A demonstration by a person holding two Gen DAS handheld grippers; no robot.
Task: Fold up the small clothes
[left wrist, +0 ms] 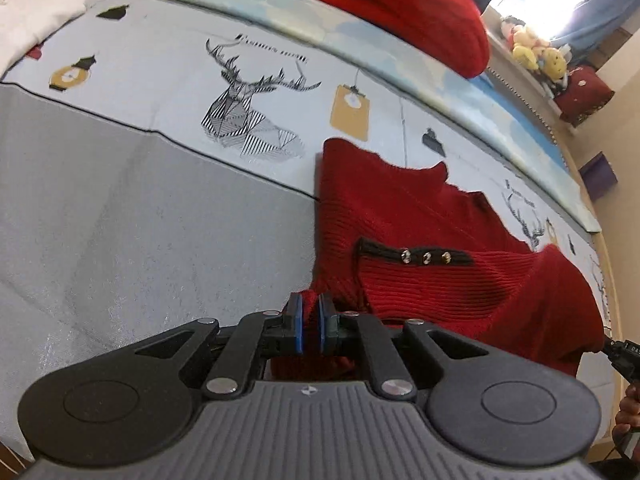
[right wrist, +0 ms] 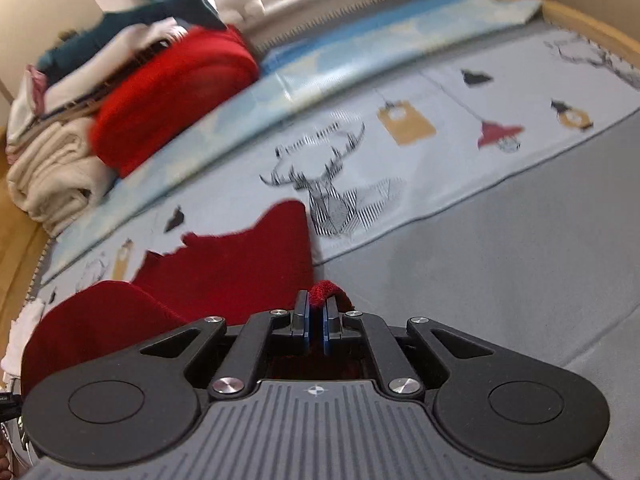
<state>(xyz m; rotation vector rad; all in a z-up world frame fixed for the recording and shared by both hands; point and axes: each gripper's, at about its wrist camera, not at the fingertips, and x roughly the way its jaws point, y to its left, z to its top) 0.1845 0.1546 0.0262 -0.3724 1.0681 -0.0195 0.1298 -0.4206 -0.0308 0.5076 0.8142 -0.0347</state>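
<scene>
Here the left gripper (left wrist: 311,311), at the lower centre of its own view, points steeply down at the bed with its blue pads (left wrist: 299,330) drawn close and a fold of the red knit garment (left wrist: 420,248) pinched between them. From that pinch the garment spreads toward the right half of the frame, ribbed, with a black trim strip (left wrist: 416,255) bearing three small shiny buttons. At the lower right edge a hand (left wrist: 628,412) shows in part.

The right gripper (right wrist: 316,314), also at lower centre in its view and tilted down less sharply, has its pads pressed nearly together on a small tuft of the same red knit, which fills the lower left of that frame.

The mat (left wrist: 140,240) beneath is grey, with a pale printed band showing a deer head (left wrist: 248,116); the script above the antlers is too blurred to read. A folded red blanket (left wrist: 400,4) sits at the upper right of the left view.
</scene>
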